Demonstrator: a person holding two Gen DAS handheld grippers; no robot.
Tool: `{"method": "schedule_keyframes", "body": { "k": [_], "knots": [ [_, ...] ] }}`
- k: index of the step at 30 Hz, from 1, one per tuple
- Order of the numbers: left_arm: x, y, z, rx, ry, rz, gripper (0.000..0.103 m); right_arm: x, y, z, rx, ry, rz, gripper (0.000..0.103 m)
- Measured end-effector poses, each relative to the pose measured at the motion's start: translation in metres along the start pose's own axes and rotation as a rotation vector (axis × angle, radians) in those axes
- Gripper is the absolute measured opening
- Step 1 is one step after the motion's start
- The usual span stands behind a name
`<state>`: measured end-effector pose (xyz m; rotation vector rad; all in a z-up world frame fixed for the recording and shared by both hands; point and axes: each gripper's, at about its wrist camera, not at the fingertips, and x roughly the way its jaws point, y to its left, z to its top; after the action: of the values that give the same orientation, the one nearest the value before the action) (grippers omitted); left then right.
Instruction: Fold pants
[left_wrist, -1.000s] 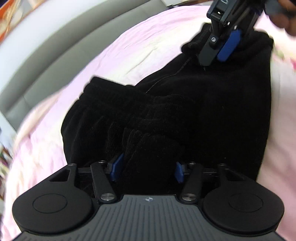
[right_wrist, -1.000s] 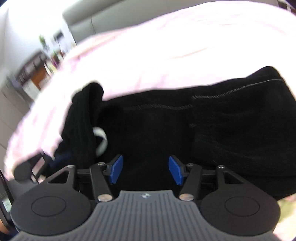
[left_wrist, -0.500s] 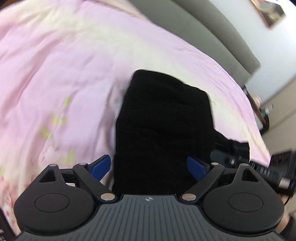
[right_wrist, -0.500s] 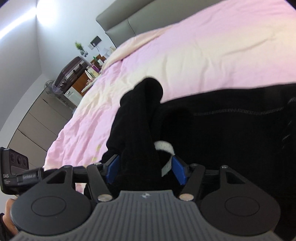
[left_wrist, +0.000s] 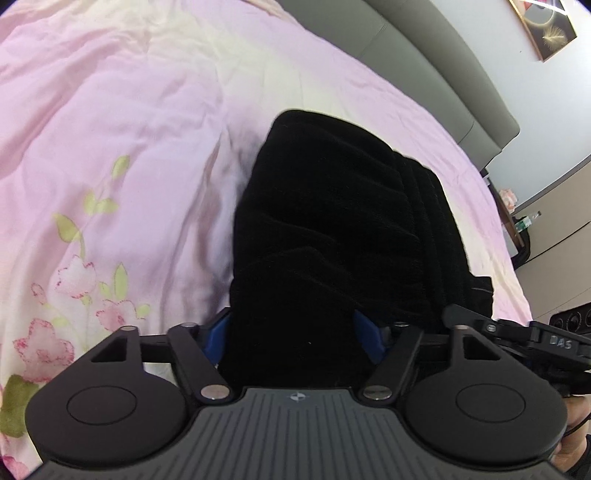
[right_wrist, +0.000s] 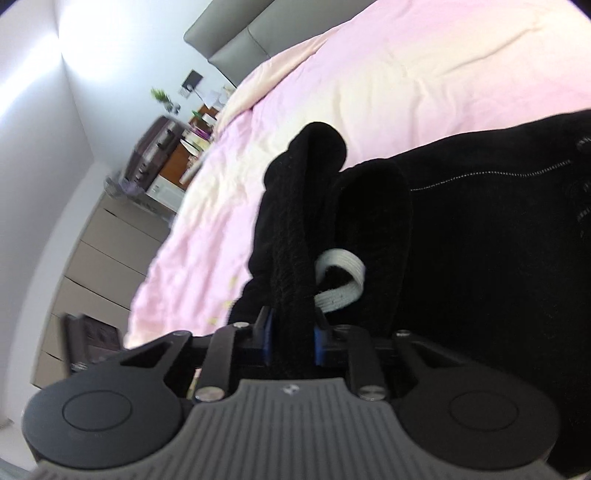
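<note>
Black pants (left_wrist: 332, 236) lie bunched on pink bedspread (left_wrist: 129, 129).

a pink bedspread (left_wrist: 140, 122) with printed flowers and green leaves covers the bed. a grey padded headboard (left_wrist: 436, 70) runs along the far edge of the bedspread. above the headboard a framed picture (left_wrist: 546, 29) hangs on the pale wall. beside the bedspread's far corner stands a dark suitcase (right_wrist: 153, 144), and nearer along that side a grey chest of drawers (right_wrist: 99, 258). a small green plant (right_wrist: 160, 96) sits beyond the suitcase.
</note>
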<state>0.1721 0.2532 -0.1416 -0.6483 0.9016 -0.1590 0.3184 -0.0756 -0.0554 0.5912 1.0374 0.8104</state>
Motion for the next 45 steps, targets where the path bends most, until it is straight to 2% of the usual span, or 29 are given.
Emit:
{"method": "schedule_keyframes", "body": {
  "k": [1,3,5,9,12,13,15,17,20,23,25,29,32,34,39,42,45],
  "knots": [
    [-0.004,0.0,-0.001,0.002,-0.01,-0.003,0.075,-0.005,0.0,-0.001,0.022,0.002,0.02,0.009],
    [-0.007,-0.002,-0.001,0.01,-0.015,-0.002,0.071,-0.013,-0.002,-0.004,0.045,0.023,0.013,0.009],
    [-0.005,-0.007,-0.003,0.052,-0.003,0.032,0.071,-0.008,-0.008,-0.012,0.037,0.057,-0.048,0.01],
    [0.012,-0.023,-0.012,0.202,0.038,0.135,0.072,0.017,-0.02,-0.022,-0.021,0.106,-0.199,0.012],
    [0.013,-0.027,-0.016,0.232,0.029,0.155,0.074,0.021,-0.021,-0.019,-0.03,0.099,-0.227,0.019],
    [0.013,-0.025,-0.016,0.229,0.028,0.154,0.074,0.02,-0.017,-0.018,-0.046,0.095,-0.247,0.025],
    [0.013,-0.023,-0.016,0.221,0.026,0.15,0.075,0.017,-0.008,-0.019,-0.096,0.089,-0.273,0.027],
    [0.012,-0.022,-0.016,0.215,0.021,0.149,0.076,0.011,0.009,-0.018,-0.193,0.054,-0.336,0.029],
    [0.013,-0.022,-0.016,0.223,0.019,0.155,0.077,-0.003,0.038,-0.025,-0.437,-0.08,-0.452,0.029],
    [0.015,-0.025,-0.016,0.237,0.018,0.16,0.078,-0.005,0.057,-0.029,-0.547,-0.198,-0.44,0.029],
    [0.015,-0.025,-0.016,0.239,0.018,0.162,0.078,-0.001,0.062,-0.033,-0.581,-0.224,-0.413,0.029],
    [0.015,-0.026,-0.015,0.24,0.018,0.164,0.079,0.022,0.06,-0.043,-0.647,-0.149,-0.428,0.028],
    [0.017,-0.027,-0.015,0.244,0.026,0.163,0.08,0.037,0.046,-0.057,-0.63,-0.005,-0.493,0.03],
    [0.02,-0.028,-0.017,0.262,0.039,0.168,0.082,0.034,0.04,-0.067,-0.578,0.016,-0.497,0.03],
    [0.027,-0.031,-0.02,0.292,0.042,0.18,0.084,0.041,0.036,-0.068,-0.565,0.053,-0.511,0.03],
    [0.03,-0.026,-0.022,0.268,0.036,0.171,0.085,0.047,0.03,-0.066,-0.552,0.04,-0.485,0.03],
    [0.027,-0.024,-0.022,0.252,0.025,0.159,0.088,0.036,0.031,-0.064,-0.548,0.024,-0.441,0.031]
  ]
}}
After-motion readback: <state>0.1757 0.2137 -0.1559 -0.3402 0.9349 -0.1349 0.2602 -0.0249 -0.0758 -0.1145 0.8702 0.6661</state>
